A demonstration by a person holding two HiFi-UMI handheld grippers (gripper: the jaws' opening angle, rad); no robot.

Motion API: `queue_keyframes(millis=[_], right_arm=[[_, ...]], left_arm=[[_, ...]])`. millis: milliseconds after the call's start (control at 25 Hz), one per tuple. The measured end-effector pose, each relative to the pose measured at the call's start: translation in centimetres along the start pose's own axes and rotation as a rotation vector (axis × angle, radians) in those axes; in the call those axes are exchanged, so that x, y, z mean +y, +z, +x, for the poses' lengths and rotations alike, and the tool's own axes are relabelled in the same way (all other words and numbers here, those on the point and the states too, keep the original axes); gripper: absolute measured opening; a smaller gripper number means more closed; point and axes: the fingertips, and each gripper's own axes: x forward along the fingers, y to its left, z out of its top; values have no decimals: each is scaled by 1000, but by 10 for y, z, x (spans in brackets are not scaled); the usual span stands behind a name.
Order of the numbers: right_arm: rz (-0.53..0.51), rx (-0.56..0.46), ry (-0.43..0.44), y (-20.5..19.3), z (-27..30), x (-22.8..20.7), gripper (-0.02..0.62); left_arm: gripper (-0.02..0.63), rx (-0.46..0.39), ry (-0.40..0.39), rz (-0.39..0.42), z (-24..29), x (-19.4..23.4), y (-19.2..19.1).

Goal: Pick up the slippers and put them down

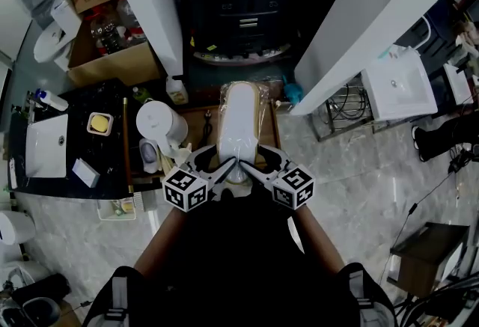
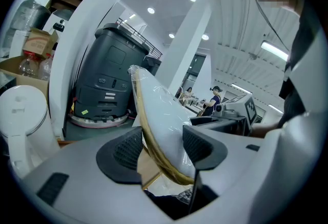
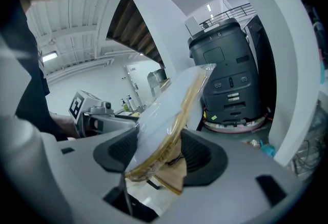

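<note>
Left gripper (image 1: 223, 168) and right gripper (image 1: 253, 168) each clamped on the near end of plastic-wrapped slippers (image 1: 241, 120), over wooden table (image 1: 196, 127), white kettle (image 1: 159, 123) beside.

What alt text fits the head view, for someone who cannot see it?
Seen from above, the left tongs and right tongs together clamp the near end of a long white plastic-wrapped slipper pack with a tan edge, over a brown wooden table; a white kettle stands at its left.

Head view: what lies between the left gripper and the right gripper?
The near end of the plastic-wrapped slippers, clamped from each side, as the head view shows.
</note>
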Motion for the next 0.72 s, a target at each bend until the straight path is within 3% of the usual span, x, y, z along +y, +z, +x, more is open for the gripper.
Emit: queue_keyframes(millis=[720], right_arm=[[-9,15,-9,3,3,-7,273]], left_arm=[[252,-3,-7,-21,7,5,1]])
